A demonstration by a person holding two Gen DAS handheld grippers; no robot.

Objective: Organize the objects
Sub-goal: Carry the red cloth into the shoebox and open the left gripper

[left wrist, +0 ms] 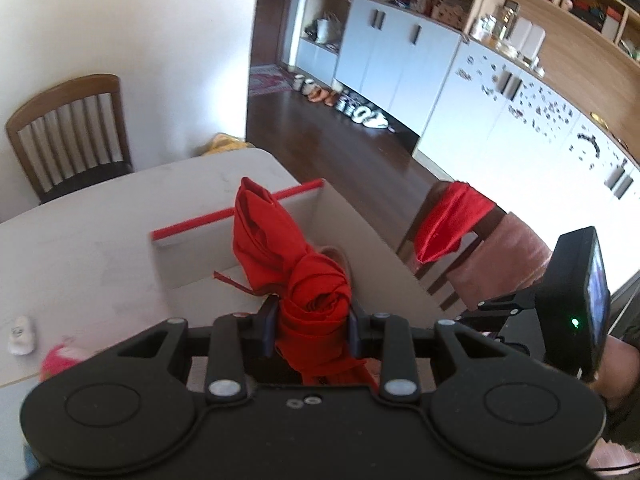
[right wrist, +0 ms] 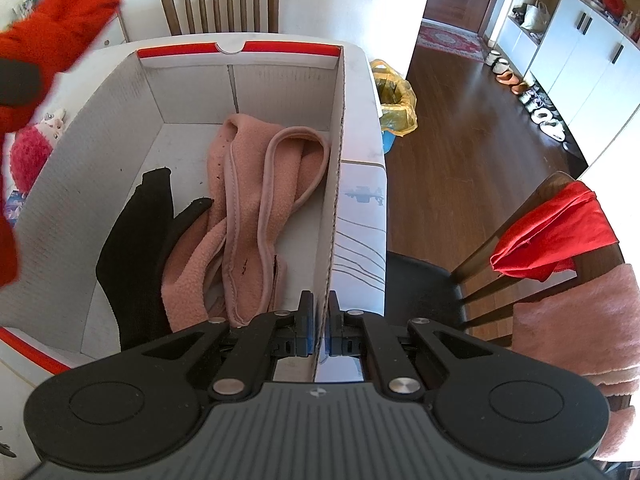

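Red cloth (left wrist: 288, 256), rolled into a twisted bundle, sat clamped in my left gripper (left wrist: 312, 330), its long axis running forward and up over the white box (left wrist: 192, 258). My right gripper (right wrist: 319, 330) pinched the box's right wall, beside the pink scarf (right wrist: 248, 216) and black cloth (right wrist: 136, 256) inside.

Daylight is flooding both views from the right, blowing out the white cabinets (left wrist: 532, 128) w/ glare. Fisheye is bending walls & shelves at the edges. Red cloth (right wrist: 52, 28) is smearing w/ motion blur top left in right wrist view; pink toy (left wrist: 60, 360) is looking soft.
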